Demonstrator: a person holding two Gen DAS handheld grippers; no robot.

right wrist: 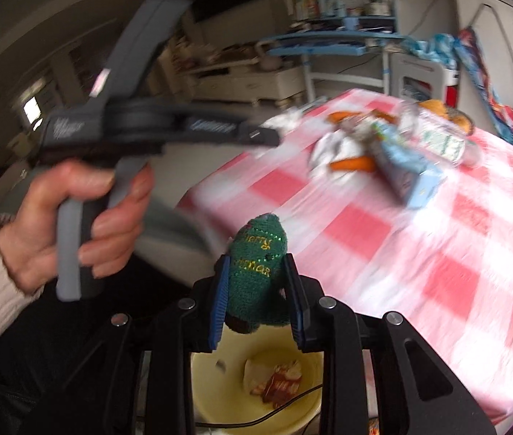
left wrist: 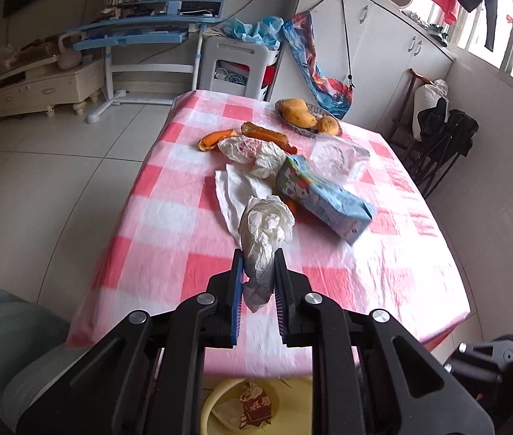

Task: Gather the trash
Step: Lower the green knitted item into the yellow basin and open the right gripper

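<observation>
While pinched in left gripper (left wrist: 258, 259), crumpled tissue (left wrist: 265, 232) above table (left wrist: 169, 239)

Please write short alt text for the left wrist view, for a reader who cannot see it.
The left gripper pinches a crumpled white tissue above a pink-and-white checked tablecloth. Farther along the table lie a light-blue drink carton, orange peels, crumpled wrappers and a dish of yellow fruit. A yellow bin sits below the table edge.

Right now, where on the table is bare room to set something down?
The near half of the checked tablecloth is free, from the crumpled tissue in the left gripper to the table's near edge. The far middle is crowded: carton, wrappers, peels, fruit plate.
</observation>
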